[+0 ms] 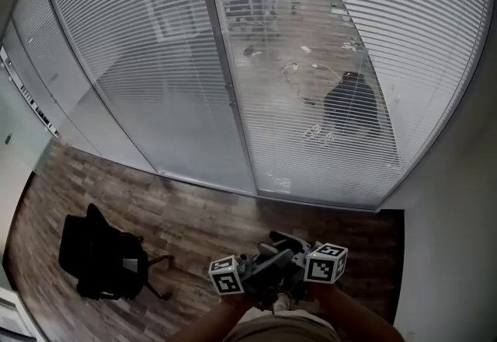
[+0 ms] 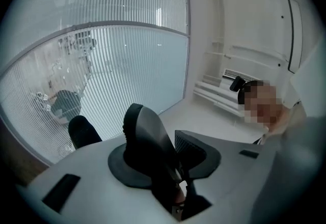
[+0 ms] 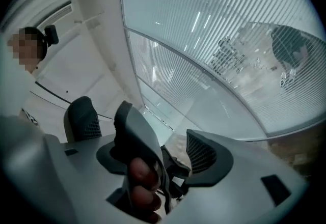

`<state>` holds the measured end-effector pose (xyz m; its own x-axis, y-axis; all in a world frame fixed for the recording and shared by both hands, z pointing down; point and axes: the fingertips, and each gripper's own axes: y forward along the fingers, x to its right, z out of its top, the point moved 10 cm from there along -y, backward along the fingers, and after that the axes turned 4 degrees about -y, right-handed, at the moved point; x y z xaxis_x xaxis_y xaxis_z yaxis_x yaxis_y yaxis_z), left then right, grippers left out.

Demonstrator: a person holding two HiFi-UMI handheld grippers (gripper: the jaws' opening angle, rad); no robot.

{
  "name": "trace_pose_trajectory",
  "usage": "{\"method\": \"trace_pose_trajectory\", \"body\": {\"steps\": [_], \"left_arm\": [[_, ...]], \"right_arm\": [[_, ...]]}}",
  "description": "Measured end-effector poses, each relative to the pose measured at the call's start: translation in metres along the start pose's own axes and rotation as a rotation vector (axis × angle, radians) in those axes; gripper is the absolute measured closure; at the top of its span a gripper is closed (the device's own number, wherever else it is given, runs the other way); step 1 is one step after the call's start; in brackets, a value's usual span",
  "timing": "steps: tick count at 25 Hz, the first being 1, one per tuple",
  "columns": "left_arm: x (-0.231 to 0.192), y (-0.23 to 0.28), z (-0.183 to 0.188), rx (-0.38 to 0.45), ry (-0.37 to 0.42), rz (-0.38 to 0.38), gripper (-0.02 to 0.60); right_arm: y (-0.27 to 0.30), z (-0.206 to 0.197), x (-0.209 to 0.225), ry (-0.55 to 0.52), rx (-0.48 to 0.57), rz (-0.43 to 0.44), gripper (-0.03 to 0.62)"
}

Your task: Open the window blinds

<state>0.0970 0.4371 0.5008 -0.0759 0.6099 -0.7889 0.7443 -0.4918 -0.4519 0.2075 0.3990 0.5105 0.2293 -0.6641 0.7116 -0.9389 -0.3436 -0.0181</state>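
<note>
Holding left grey two-jaw gripper (image 2: 164, 135) and right grey two-jaw gripper (image 3: 162, 132) low over the brown wooden floor's (image 1: 198, 212) near edge, jaws apart, empty | white slatted window blinds (image 1: 311, 61) hang lowered, well apart; right pane see-through, left milky | fits pre-reach or post-release; further tilt needs their control, unseen

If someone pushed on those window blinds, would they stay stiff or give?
The blinds are many thin slats hanging full height, so they would probably flex and sway rather than resist. Slats that thin likely kink under hard pressure.
</note>
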Motion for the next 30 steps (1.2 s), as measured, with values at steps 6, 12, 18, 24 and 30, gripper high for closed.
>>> {"method": "trace_pose_trajectory", "body": {"steps": [6,12,18,24,30], "left_arm": [[-0.002,-0.012,0.016,0.068,0.015,0.039,0.448],[0.001,-0.026,0.045,0.097,0.088,0.037,0.460],[0.005,-0.031,0.049,0.139,0.085,-0.020,0.463],[0.007,-0.040,0.053,0.182,0.085,-0.035,0.463],[0.006,-0.047,0.067,0.221,0.092,-0.020,0.463]], "right_arm": [[0.025,0.000,0.007,0.073,-0.060,0.018,0.253],[0.065,0.007,0.005,0.055,-0.109,0.151,0.255],[0.070,0.013,-0.005,0.009,-0.150,0.129,0.255],[0.080,0.011,-0.010,-0.002,-0.189,0.130,0.255],[0.099,0.015,-0.010,0.005,-0.230,0.153,0.255]]}}
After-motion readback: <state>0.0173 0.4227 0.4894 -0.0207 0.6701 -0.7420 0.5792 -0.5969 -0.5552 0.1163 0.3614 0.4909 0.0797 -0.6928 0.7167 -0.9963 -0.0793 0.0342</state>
